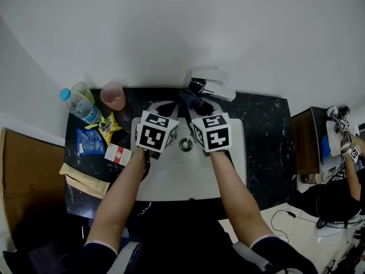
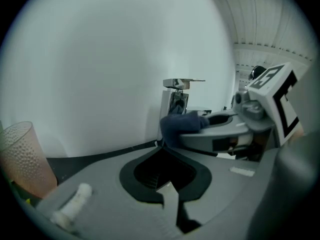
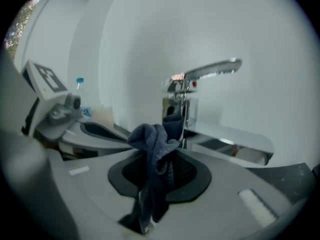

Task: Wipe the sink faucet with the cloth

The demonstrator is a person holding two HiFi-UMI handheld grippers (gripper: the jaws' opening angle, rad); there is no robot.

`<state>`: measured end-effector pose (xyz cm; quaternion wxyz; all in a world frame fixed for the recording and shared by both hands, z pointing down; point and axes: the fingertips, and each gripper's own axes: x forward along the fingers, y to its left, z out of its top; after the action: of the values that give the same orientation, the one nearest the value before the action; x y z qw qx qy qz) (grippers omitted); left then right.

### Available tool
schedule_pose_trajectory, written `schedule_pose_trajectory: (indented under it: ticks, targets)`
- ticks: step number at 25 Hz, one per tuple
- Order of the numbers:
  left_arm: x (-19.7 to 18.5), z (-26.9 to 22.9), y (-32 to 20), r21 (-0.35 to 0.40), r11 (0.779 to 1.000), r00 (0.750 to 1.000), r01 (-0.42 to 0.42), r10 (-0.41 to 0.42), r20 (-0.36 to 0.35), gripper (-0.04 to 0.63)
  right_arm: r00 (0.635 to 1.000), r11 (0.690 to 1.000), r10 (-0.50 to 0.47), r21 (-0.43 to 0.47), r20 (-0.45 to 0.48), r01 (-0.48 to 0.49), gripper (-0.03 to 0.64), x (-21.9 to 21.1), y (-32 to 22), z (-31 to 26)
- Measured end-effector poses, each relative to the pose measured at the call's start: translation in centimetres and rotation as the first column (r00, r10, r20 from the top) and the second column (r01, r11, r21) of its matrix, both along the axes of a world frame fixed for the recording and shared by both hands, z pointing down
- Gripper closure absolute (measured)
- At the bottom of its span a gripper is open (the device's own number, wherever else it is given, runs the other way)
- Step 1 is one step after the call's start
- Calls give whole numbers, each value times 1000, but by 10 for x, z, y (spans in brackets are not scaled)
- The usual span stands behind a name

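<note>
Cloth [image 3: 156, 146] hangs bunched in my right gripper [image 3: 149, 196], its tongs pinched tight on it, just in front of the faucet [image 3: 175, 104] at the back edge of the sink [image 1: 235, 153]. My left gripper [image 2: 169, 194] is squeezed closed with nothing in it. I think the small lump could miss spots. If I push too hard, the tongs may bump the shiny metal or knock the handle [image 3: 215, 66] and start water.
</note>
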<state>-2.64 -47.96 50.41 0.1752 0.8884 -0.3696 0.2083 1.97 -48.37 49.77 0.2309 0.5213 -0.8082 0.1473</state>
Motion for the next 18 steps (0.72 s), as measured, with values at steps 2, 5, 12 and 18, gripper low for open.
schedule_pose_trajectory:
  ticks: [2,5,12,18]
  targets:
    - [3,3,0,-3,1000,1000,-5,5,6,594,999,998,20,67,32,-23,531,5,3,-24]
    - [16,7,0,-9,999,999,-30,30,16,594,997,991,56,120,59,-63,529,17,5,-45]
    - [56,3,-4,-4,998,998,-70,70,-1,594,989,984,126,114,75,-134,529,58,14,-44]
    - [65,2,-13,-3,998,998,-56,56,8,594,967,961,233,125,102,-245,529,110,22,-44]
